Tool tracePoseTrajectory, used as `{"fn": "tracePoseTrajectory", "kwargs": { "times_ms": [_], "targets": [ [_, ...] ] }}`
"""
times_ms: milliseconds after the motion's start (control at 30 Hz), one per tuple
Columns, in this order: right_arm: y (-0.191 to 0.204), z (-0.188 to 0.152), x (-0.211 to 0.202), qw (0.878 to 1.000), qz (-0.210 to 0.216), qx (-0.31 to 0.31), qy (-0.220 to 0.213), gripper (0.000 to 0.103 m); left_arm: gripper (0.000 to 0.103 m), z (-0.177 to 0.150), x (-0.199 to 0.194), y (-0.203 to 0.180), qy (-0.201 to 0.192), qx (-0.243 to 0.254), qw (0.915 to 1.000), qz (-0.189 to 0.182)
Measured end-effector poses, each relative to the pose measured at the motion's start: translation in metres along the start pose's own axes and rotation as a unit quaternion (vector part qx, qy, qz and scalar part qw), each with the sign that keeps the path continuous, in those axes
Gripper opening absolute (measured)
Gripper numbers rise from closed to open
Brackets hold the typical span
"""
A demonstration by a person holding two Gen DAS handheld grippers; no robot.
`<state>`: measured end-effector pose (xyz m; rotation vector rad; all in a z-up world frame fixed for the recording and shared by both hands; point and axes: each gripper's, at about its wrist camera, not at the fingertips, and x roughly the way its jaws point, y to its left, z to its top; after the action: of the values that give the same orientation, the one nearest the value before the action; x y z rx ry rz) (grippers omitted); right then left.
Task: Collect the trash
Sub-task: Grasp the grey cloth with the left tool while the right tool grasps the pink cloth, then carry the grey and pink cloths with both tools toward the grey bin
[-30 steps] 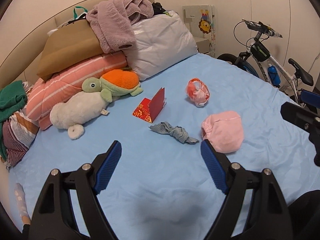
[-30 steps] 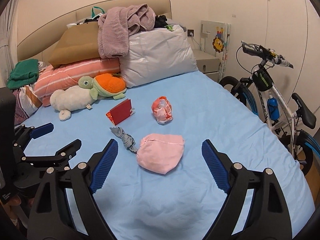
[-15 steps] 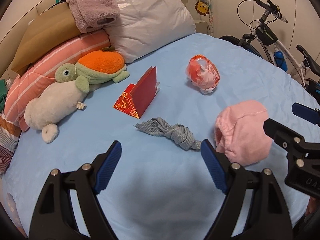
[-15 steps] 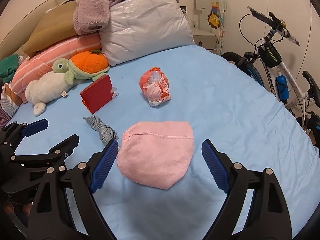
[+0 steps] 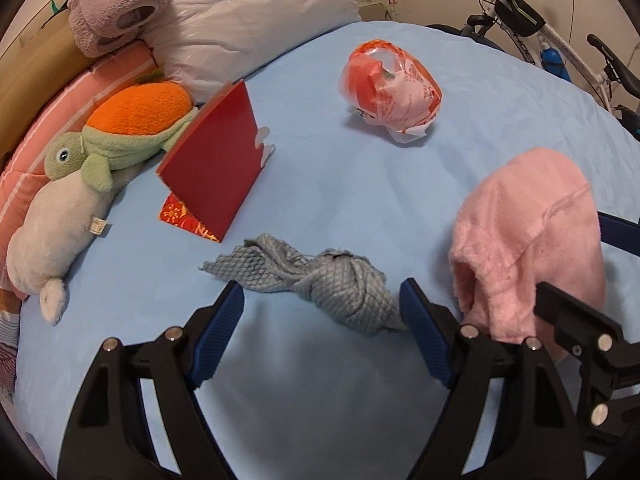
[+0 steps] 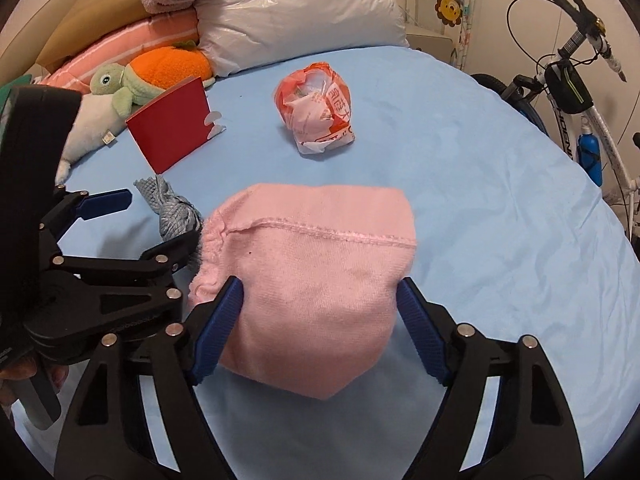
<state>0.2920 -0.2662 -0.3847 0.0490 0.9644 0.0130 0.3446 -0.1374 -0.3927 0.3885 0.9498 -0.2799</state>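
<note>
On the blue bed sheet (image 5: 360, 208) a knotted grey cloth (image 5: 320, 280) lies between the fingers of my left gripper (image 5: 322, 316). Its jaws are closing; the right pad (image 5: 420, 324) is at the knot's end and the left pad stands clear of the cloth. A pink cloth (image 6: 316, 280) lies flat between the fingers of my right gripper (image 6: 320, 320), whose jaws are also closing, with the pads at the cloth's side edges and no visible squeeze. A crumpled orange-and-white plastic bag (image 5: 392, 92) and a folded red envelope (image 5: 212, 168) sit farther back.
A turtle plush (image 5: 120, 132) and a white plush (image 5: 52, 240) lie at the left against stacked pillows (image 5: 248, 12). A bicycle (image 6: 576, 92) stands beside the bed's right edge. The two grippers are close together, side by side.
Both grippers have come down towards the bed. The grey cloth now lies between the left fingers and the pink cloth between the right ones. Both pairs of jaws have narrowed a little.
</note>
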Motion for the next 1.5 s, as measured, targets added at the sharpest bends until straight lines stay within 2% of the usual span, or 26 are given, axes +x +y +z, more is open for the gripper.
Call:
{"fn": "tracePoseTrajectory", "kwargs": {
  "times_ms": [67, 100, 200, 267, 333, 400, 633, 967, 1267, 1500],
  "targets": [
    [0.001, 0.0, 0.002, 1.0, 0.007, -0.004, 0.003, 0.059, 0.066, 0.001, 0.009, -0.005, 0.009, 0.004, 0.9999, -0.012],
    [0.001, 0.0, 0.003, 1.0, 0.011, -0.005, 0.004, 0.051, 0.06, 0.001, 0.013, -0.007, 0.013, 0.005, 0.9998, -0.018],
    [0.001, 0.0, 0.006, 1.0, 0.023, -0.005, 0.007, 0.038, 0.056, 0.003, 0.017, -0.011, 0.005, 0.004, 0.9998, -0.016],
    [0.0, 0.001, 0.004, 1.0, 0.029, -0.004, 0.005, 0.033, 0.048, 0.004, 0.017, -0.011, 0.004, 0.003, 0.9997, -0.025],
    [0.001, 0.003, 0.002, 0.999, 0.035, -0.004, 0.003, 0.029, 0.035, 0.005, 0.016, -0.013, 0.002, 0.007, 0.9994, -0.033],
    [0.0, 0.003, 0.0, 0.999, 0.039, -0.003, 0.0, 0.025, 0.031, 0.004, 0.014, -0.018, -0.003, 0.02, 0.9994, -0.03],
    [-0.002, 0.005, -0.005, 0.999, 0.05, 0.0, -0.009, 0.022, 0.029, -0.001, -0.003, -0.018, -0.009, 0.02, 0.9993, -0.029],
    [-0.004, 0.003, -0.032, 0.999, 0.042, -0.006, -0.032, 0.021, 0.029, -0.021, -0.072, -0.02, -0.026, 0.022, 0.9993, -0.015],
    [-0.021, -0.008, -0.122, 0.997, 0.041, 0.006, -0.069, 0.021, 0.029, -0.032, -0.173, -0.048, -0.07, 0.055, 0.9959, -0.016],
    [-0.064, -0.026, -0.212, 0.994, 0.031, 0.036, -0.1, 0.021, 0.029, -0.034, -0.247, -0.09, -0.113, 0.097, 0.9882, -0.038]
  ]
}}
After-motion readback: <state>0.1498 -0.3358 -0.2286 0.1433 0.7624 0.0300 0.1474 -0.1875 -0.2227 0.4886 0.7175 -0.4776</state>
